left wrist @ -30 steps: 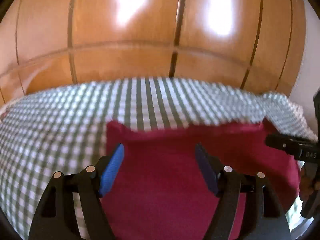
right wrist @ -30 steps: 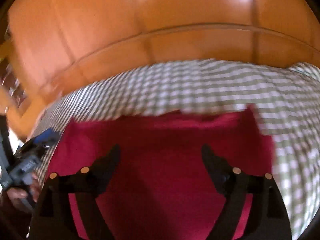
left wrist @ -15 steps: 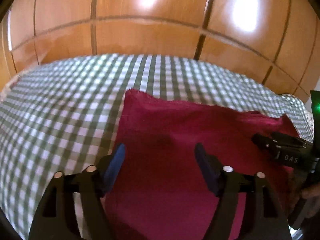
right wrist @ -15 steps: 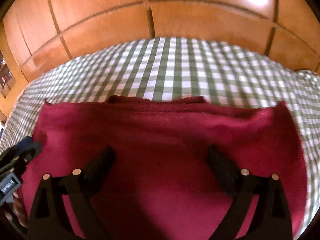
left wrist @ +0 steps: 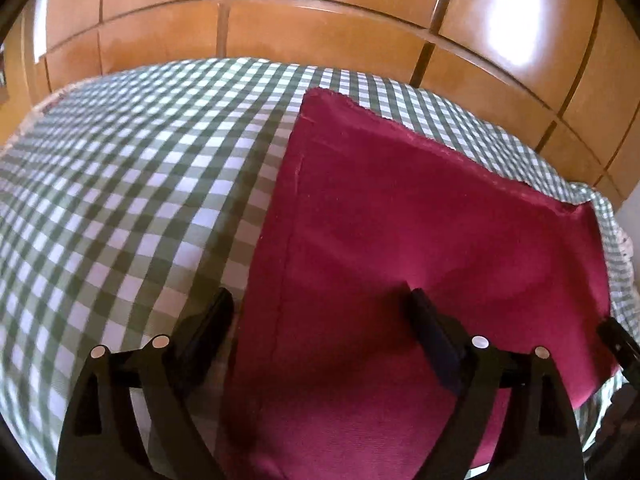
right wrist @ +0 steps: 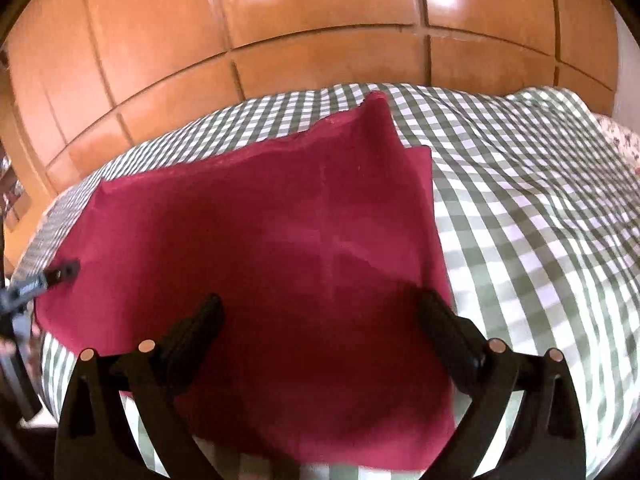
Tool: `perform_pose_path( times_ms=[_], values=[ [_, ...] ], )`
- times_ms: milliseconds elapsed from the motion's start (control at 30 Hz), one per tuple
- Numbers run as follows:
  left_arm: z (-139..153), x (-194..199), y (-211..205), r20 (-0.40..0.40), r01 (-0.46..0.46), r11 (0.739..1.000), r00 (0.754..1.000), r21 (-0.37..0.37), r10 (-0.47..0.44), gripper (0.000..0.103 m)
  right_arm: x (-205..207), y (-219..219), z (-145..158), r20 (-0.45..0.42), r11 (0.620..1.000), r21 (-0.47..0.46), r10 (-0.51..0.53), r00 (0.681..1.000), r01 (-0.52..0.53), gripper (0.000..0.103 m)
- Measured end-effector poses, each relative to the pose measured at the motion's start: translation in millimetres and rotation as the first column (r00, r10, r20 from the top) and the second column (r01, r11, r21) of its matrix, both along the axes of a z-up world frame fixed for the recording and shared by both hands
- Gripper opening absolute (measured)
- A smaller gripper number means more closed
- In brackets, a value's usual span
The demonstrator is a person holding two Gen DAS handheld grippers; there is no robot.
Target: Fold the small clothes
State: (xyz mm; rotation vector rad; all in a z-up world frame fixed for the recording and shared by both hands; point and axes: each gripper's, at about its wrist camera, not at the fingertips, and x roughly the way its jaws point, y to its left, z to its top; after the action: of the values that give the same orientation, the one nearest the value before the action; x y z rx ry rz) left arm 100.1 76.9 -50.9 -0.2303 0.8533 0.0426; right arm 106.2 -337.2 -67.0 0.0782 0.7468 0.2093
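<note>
A dark red cloth (left wrist: 420, 220) lies flat on a green-and-white checked bedspread (left wrist: 120, 180). My left gripper (left wrist: 320, 314) hovers low over the cloth's left edge, which runs between its fingers; its jaws are opening and the pads touch nothing. My right gripper (right wrist: 320, 314) stands wide open above the cloth (right wrist: 260, 220) near its right edge, where a second layer peeks out from underneath. Nothing is held between its fingers. Each gripper shows at the rim of the other's view: the right gripper (left wrist: 616, 340) and the left gripper (right wrist: 40, 280).
Glossy wooden wardrobe panels (left wrist: 320, 20) rise behind the bed. The checked bedspread (right wrist: 520, 200) is rumpled to the right of the cloth, with a floral fabric (right wrist: 616, 136) at its far right corner. The bed's near edge lies just under the grippers.
Both grippers have spread apart, the left toward the cloth's left edge and the right toward its right edge, and sunk lower. Both sets of jaws have widened. The cloth stays flat.
</note>
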Motion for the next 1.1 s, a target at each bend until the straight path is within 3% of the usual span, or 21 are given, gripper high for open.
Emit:
perform_pose_path(
  times_ms=[100, 233, 333, 400, 533, 600, 667, 800, 867, 967, 1033, 1100],
  values=[
    [10.3, -9.8, -2.6, 0.021, -0.025, 0.999, 0.999, 0.035, 0.024, 0.088, -7.7, -6.3, 9.1, -0.030, 0.998, 0.040, -0.040, 0.999, 0.041, 0.098],
    [30.9, -31.8, -2.3, 0.109, -0.030, 0.996, 0.994, 0.078, 0.022, 0.088, -25.3, -7.3, 16.8, -0.033, 0.991, 0.133, 0.008, 0.999, -0.004, 0.099],
    [30.6, -34.9, 0.6, 0.093, -0.025, 0.995, 0.996, 0.098, 0.016, 0.088, -31.0, -8.5, 4.5, -0.079, 0.992, 0.128, 0.032, 0.996, -0.021, 0.098],
    [19.3, -32.3, 8.5, 0.033, -0.050, 0.991, 0.998, 0.124, 0.046, 0.088, -34.7, -19.1, -5.9, -0.098, 0.988, 0.152, 0.044, 0.994, -0.029, 0.098],
    [10.7, -39.5, 32.2, -0.003, -0.095, 0.994, 0.995, 0.044, 0.095, 0.088, -45.8, -24.6, 0.3, -0.106, 0.988, 0.153, 0.050, 0.993, -0.033, 0.098],
    [15.7, -47.8, 38.4, 0.018, -0.114, 0.992, 0.993, 0.056, 0.113, 0.088, -50.1, -35.5, -7.8, -0.174, 0.991, 0.130, 0.001, 0.985, 0.022, 0.100],
    [21.6, -56.4, 41.8, 0.048, -0.124, 0.991, 0.991, 0.059, 0.121, 0.088, -55.1, -47.0, -13.3, -0.201, 0.985, 0.165, -0.017, 0.979, 0.051, 0.100],
    [35.6, -71.3, 44.5, 0.114, -0.129, 0.989, 0.986, 0.068, 0.121, 0.088, -70.4, -38.2, 19.3, -0.108, 0.990, 0.126, -0.045, 0.993, 0.059, 0.100],
    [39.0, -77.5, 40.7, 0.140, -0.111, 0.992, 0.985, 0.067, 0.101, 0.088, -70.2, -19.3, 38.3, -0.045, 0.992, 0.127, 0.011, 0.999, -0.005, 0.100],
    [32.4, -73.3, 27.1, 0.114, -0.062, 0.993, 0.992, 0.098, 0.051, 0.088, -57.3, 7.0, 42.0, -0.023, 0.993, 0.096, 0.066, 0.998, -0.064, 0.100],
    [23.5, -68.4, 21.6, 0.063, -0.063, 0.991, 0.996, 0.122, 0.055, 0.088, -45.5, 17.2, 24.3, -0.078, 0.996, 0.081, 0.044, 0.996, -0.037, 0.100],
    [21.4, -70.9, 22.3, 0.052, -0.070, 0.992, 0.997, 0.106, 0.065, 0.088, -29.5, 17.5, -7.0, -0.200, 0.996, 0.078, -0.015, 0.980, 0.031, 0.100]
  ],
)
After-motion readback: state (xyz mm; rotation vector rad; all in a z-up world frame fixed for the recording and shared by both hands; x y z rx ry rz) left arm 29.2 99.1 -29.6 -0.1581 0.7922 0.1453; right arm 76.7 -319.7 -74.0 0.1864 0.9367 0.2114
